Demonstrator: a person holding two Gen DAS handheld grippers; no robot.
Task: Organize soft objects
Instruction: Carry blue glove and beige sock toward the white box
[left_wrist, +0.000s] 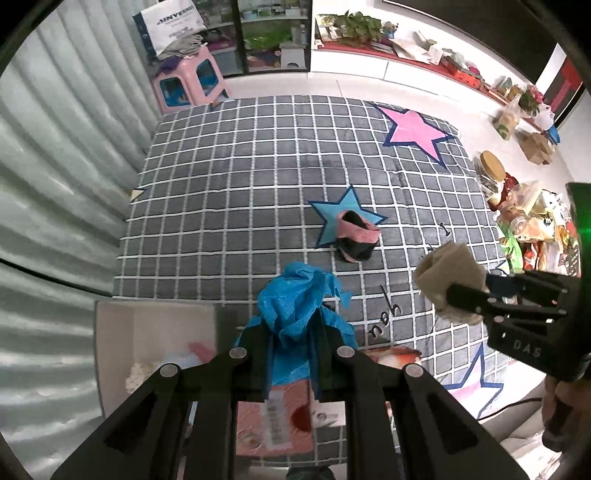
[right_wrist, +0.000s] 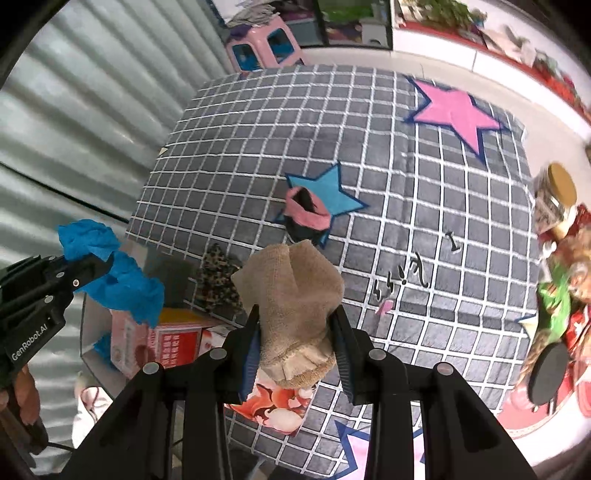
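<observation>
Blue cloth (left_wrist: 295, 317) pinched in left tongs (left_wrist: 291, 354); beige sock (right_wrist: 291, 306) in right tongs (right_wrist: 295, 343).

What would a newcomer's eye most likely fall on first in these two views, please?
Probably the crumpled blue cloth clamped in the left gripper and the beige sock pinched in the right gripper, both held above the grey grid blanket. Beyond them, a pink-and-black sock lies on the blanket's blue star.
</observation>
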